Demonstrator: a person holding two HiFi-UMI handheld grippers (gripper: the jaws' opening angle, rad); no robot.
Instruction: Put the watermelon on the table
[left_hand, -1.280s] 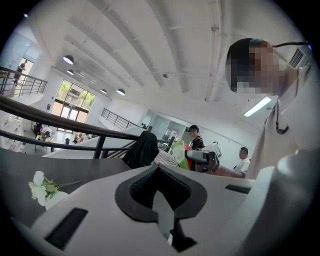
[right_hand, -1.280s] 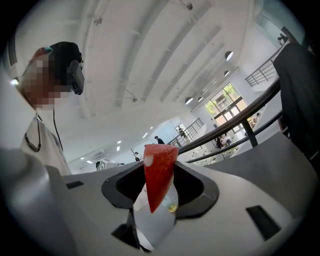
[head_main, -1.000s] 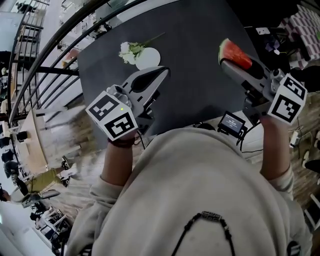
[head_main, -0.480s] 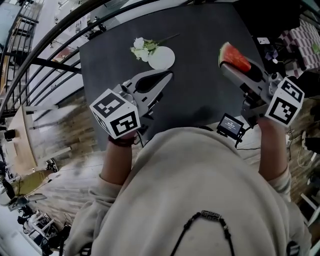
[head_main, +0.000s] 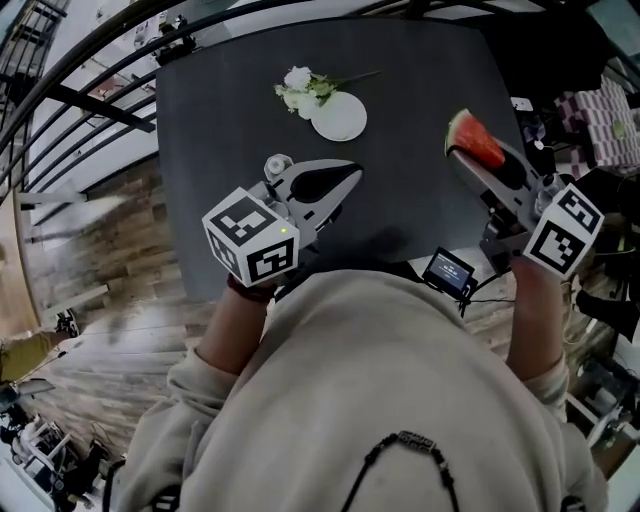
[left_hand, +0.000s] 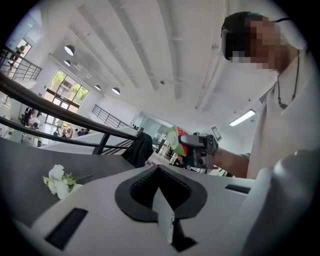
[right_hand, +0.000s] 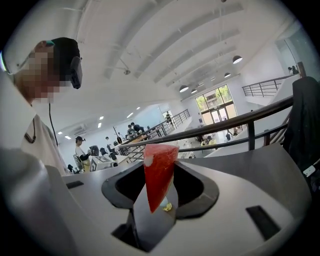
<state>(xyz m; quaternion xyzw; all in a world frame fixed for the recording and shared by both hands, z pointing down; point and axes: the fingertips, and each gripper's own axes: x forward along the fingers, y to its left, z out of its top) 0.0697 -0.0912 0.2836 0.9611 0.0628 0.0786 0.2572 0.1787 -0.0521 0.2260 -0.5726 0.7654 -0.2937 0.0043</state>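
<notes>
A red watermelon slice (head_main: 472, 138) with a green rind sticks up between the jaws of my right gripper (head_main: 462, 152), which is shut on it above the right edge of the dark table (head_main: 420, 60). In the right gripper view the slice (right_hand: 159, 172) stands upright in the right gripper (right_hand: 159, 167). My left gripper (head_main: 352, 170) hovers over the table's near middle, shut with nothing in it. The left gripper view shows its tips (left_hand: 159, 169) meeting, with the slice (left_hand: 175, 140) off in the distance.
White flowers (head_main: 303, 90) and a small white plate (head_main: 339, 117) lie at the far side of the table. A small device with a lit screen (head_main: 447, 272) sits at the near edge. Dark railings (head_main: 90, 105) run along the left, and cluttered things (head_main: 600, 130) stand at the right.
The person has turned, so the table sits more squarely in view. Both grippers have shifted sideways over it. The watermelon slice stays gripped in the right gripper.
</notes>
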